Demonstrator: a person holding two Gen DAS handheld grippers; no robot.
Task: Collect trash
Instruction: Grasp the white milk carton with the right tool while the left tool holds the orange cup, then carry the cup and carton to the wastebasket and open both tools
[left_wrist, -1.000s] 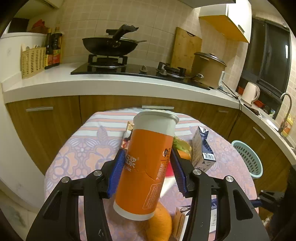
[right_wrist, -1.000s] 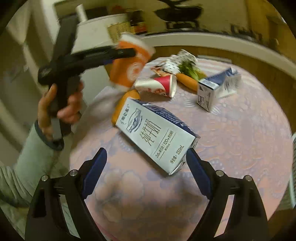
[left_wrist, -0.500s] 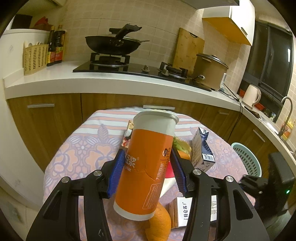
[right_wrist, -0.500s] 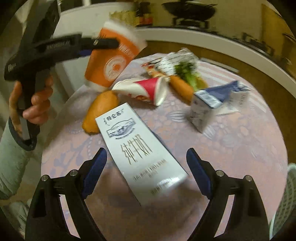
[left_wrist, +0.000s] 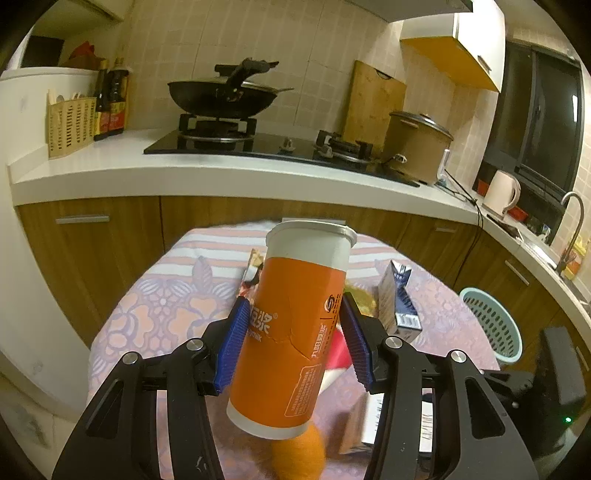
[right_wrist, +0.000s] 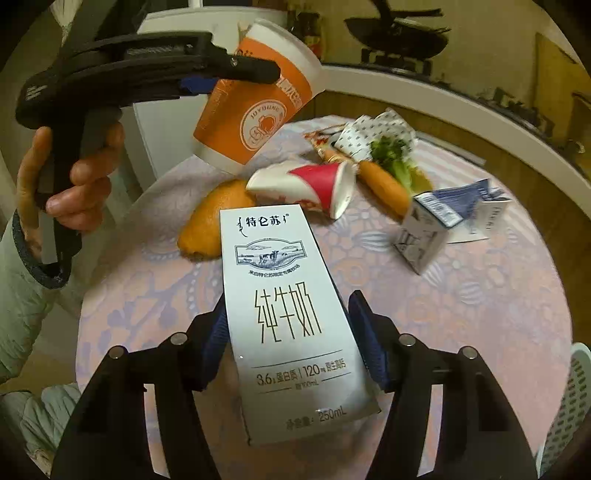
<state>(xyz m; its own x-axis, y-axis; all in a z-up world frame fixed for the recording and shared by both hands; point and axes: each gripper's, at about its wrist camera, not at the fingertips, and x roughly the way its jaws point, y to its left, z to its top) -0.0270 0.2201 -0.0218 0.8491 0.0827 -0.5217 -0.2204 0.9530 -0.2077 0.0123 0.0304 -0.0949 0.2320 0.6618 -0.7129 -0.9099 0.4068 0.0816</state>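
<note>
My left gripper (left_wrist: 293, 306) is shut on a tall orange and white paper cup (left_wrist: 291, 332), held tilted above the round table (right_wrist: 480, 314). The right wrist view shows the same cup (right_wrist: 251, 110) in the air, with a person's hand (right_wrist: 74, 177) on that gripper's handle. A white milk carton (right_wrist: 273, 251) lies flat on the table. My right gripper (right_wrist: 286, 306) straddles its near half, jaws closing, the blue pads (right_wrist: 365, 339) just beside its long edges.
On the flowered cloth lie a red and white paper cup (right_wrist: 314, 184), an orange peel (right_wrist: 214, 218), a carrot (right_wrist: 384, 184) with greens, a crumpled wrapper (right_wrist: 369, 129) and a small blue carton (right_wrist: 424, 229). A teal basket (left_wrist: 495, 325) stands to the right of the table.
My right gripper moved forward and down over the milk carton and its jaws narrowed around it. The left gripper kept still with the orange cup.
</note>
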